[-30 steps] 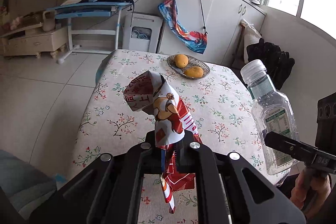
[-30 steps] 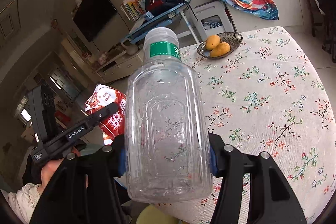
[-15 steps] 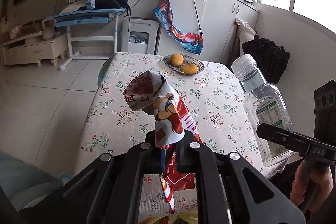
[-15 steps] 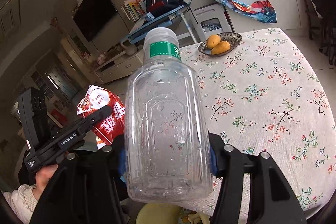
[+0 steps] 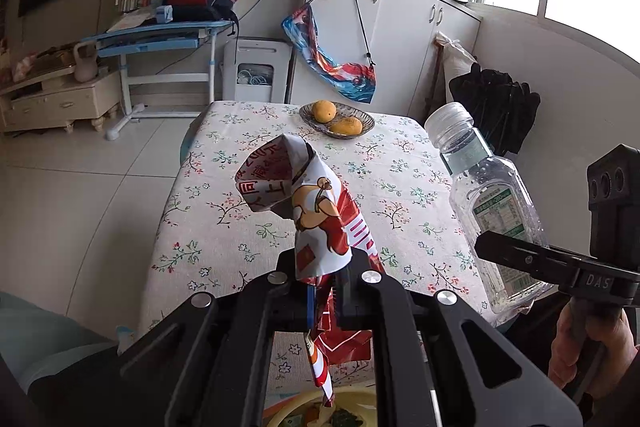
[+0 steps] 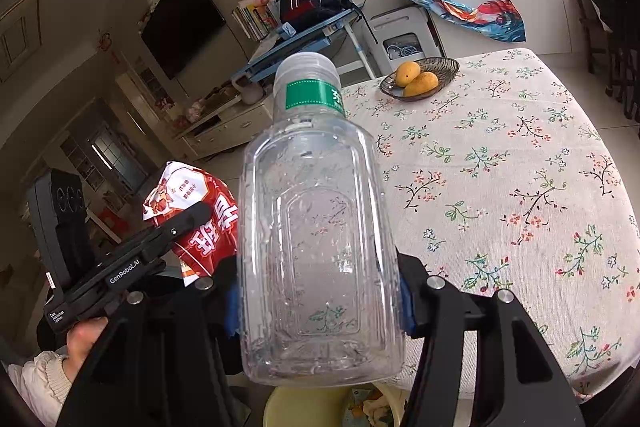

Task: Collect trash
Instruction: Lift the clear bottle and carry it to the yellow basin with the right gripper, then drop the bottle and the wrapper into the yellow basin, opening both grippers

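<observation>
My left gripper (image 5: 322, 291) is shut on a crumpled red-and-white snack wrapper (image 5: 308, 211), held up in front of the table's near edge; the wrapper also shows in the right wrist view (image 6: 192, 215). My right gripper (image 6: 318, 303) is shut on an empty clear plastic bottle (image 6: 320, 247) with a green neck label, held upright; the bottle also shows in the left wrist view (image 5: 492, 211). A yellow bin (image 6: 308, 407) holding scraps lies directly below both grippers, and its rim also shows in the left wrist view (image 5: 320, 411).
A table with a floral cloth (image 5: 224, 211) stands ahead. A dish with two mangoes (image 5: 336, 119) sits at its far end. A blue desk (image 5: 160, 39), white cabinets (image 5: 400, 39) and a dark chair (image 5: 496, 107) stand beyond.
Both grippers have drawn back from the table with their loads. The table looks farther away and the yellow bin has come into view below.
</observation>
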Demonstrator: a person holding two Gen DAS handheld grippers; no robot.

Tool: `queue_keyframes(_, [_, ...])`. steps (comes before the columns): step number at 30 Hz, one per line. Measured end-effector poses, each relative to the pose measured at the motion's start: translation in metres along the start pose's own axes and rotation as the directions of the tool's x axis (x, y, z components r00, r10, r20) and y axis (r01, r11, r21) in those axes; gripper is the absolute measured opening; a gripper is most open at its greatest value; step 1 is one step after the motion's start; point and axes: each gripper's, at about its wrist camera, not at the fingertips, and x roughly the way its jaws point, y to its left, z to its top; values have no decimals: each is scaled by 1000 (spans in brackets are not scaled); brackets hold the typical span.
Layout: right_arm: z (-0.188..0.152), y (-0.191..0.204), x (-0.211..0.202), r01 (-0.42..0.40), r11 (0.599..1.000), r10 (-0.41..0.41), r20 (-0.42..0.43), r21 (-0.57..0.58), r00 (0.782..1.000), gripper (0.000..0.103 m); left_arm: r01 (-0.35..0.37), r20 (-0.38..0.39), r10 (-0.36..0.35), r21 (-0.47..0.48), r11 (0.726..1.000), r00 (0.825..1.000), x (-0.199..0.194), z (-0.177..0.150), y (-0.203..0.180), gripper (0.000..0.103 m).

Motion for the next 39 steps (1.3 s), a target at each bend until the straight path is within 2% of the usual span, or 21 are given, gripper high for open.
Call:
queue_keyframes(5, [-8,4,-2,-9,1000,9,-17,-4,1000,56,24,-15,-24,-1,1000,1000,-10,-10,-3,7])
queue_keyframes(10, [-20,13,-4,-6,1000,4,-47,-25,999,56,62,-72,-62,-5,998,995,-22,-30,-6,7])
queue_keyframes(16, [-42,28,-6,-12,999,6,-115,-53,993,56,109,-194,-109,-14,994,975,-34,-64,-13,7])
queue_keyframes(19, [-55,35,-8,-9,998,-1,-146,-68,989,56,111,-247,-110,-13,994,963,-40,-76,-18,7])
queue_keyframes(23, [-69,40,-9,0,998,-13,-191,-68,982,56,95,-332,-94,-12,995,939,-44,-92,-25,7])
queue_keyframes(28, [-90,45,-5,19,996,-41,-271,-85,962,56,98,-453,-78,21,995,888,-44,-116,-39,12])
queue_keyframes(29, [-95,47,-4,23,995,-49,-289,-94,956,56,100,-476,-73,32,994,876,-44,-121,-42,17])
queue_keyframes(31, [-103,49,-1,28,994,-60,-321,-103,945,56,93,-496,-59,45,995,866,-48,-127,-43,25])
queue_keyframes(32, [-108,50,1,32,994,-67,-338,-108,939,56,84,-502,-50,47,995,863,-50,-128,-41,35])
queue_keyframes(33, [-113,51,3,34,993,-72,-354,-112,932,56,71,-501,-38,48,996,865,-53,-129,-39,43])
queue_keyframes(36, [-126,52,9,39,991,-87,-402,-126,911,56,38,-492,-14,39,999,870,-62,-125,-29,49])
queue_keyframes(39, [-132,53,19,35,989,-98,-447,-147,889,56,-6,-448,11,13,1000,894,-70,-113,-14,53])
